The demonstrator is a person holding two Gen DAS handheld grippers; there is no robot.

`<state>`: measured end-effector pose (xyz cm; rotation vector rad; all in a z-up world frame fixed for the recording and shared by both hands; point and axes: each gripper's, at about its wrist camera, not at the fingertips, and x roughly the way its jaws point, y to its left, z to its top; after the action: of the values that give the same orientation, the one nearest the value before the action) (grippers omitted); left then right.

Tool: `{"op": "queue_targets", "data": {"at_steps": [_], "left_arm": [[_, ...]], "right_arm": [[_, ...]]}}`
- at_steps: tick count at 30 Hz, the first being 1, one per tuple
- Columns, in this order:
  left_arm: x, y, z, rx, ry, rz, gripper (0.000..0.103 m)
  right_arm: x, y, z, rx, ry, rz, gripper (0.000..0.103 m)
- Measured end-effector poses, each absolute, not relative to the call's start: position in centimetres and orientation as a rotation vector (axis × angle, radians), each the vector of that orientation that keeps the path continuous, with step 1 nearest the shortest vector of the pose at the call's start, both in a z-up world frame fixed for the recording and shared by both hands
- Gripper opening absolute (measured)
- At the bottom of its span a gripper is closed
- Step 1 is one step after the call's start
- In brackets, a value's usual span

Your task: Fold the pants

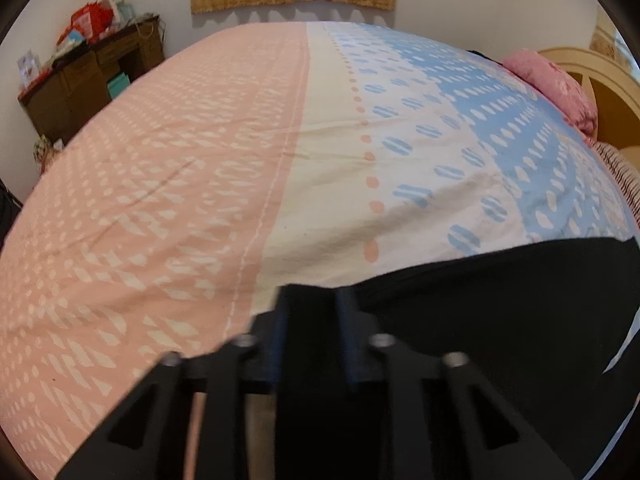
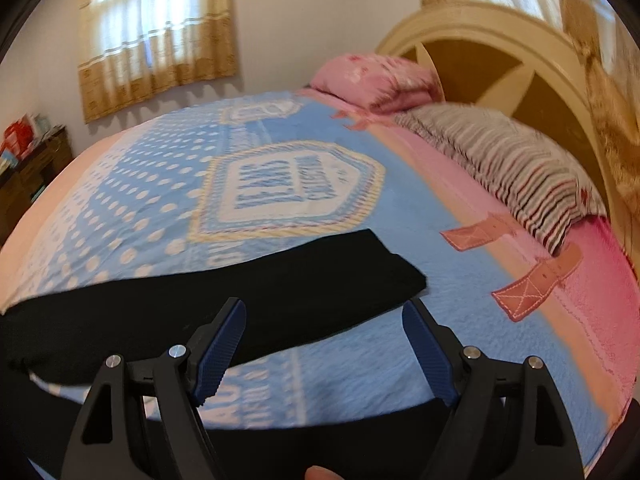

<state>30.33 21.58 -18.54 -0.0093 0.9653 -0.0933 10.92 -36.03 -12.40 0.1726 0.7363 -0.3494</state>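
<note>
2 grippers were in view over the bed [image 1: 168,184]. The left gripper [image 1: 312,300] was clenched on a fold of the black pants [image 1: 500,312], with dark cloth filling the space between its fingers. The right gripper [image 2: 324,344] was released, its blue pads [image 2: 224,344] standing well apart with nothing between them.

The pants [image 2: 240,300] lay across the blue part of the bedspread near the bed's near edge, 1 leg end squared off toward the headboard [image 2: 480,40] side, short of the striped pillow [image 2: 512,168].

Judgement: the step in hand was taking hold for a fold; 1 end appeared secured and the other not yet gripped. The next move would call for the right gripper to drop onto the leg end and close on both layers before any lift.

Hidden or unclear: the waistband could not be identified. More black cloth crossed the lower edge of the right view, and whether it belonged to the pants could not be told. Both views were blurred.
</note>
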Motion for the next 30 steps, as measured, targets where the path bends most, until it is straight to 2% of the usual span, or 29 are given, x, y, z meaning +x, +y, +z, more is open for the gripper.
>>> {"op": "queue_targets", "data": {"at_steps": [1,3,4,16,20,26,28,30], "left_arm": [[30.3,21.5,-18.4,-0.009,0.960,-0.094,0.013],[30.3,21.4,-18.3,-0.010,0.948,-0.092,0.011],[30.3,21.1,-18.3,0.002,0.946,-0.092,0.011],[30.9,20.2,-19.1,0.050,0.954,-0.067,0.012],[31.0,20.0,-19.1,0.075,0.956,-0.045,0.018],[31.2,19.7,-19.3,0.107,0.961,-0.032,0.019],[31.4,19.6,-19.4,0.116,0.972,-0.029,0.019],[31.7,19.6,-19.4,0.117,0.990,-0.034,0.019]], "right_arm": [[11.6,-37.2,-12.6,0.190,0.751,-0.358,0.080],[13.1,-39.3,-13.1,0.211,0.794,-0.360,0.070],[13.9,-40.3,-13.4,0.216,0.806,-0.365,0.069],[23.1,-47.9,-17.5,0.334,0.949,-0.336,0.069],[25.1,-49.0,-19.1,0.376,0.980,-0.307,0.069],[26.3,-48.9,-21.0,0.403,1.026,-0.240,0.069],[26.5,-48.6,-21.0,0.386,1.027,-0.226,0.051],[26.7,-48.1,-21.1,0.369,1.033,-0.210,0.043]]}}
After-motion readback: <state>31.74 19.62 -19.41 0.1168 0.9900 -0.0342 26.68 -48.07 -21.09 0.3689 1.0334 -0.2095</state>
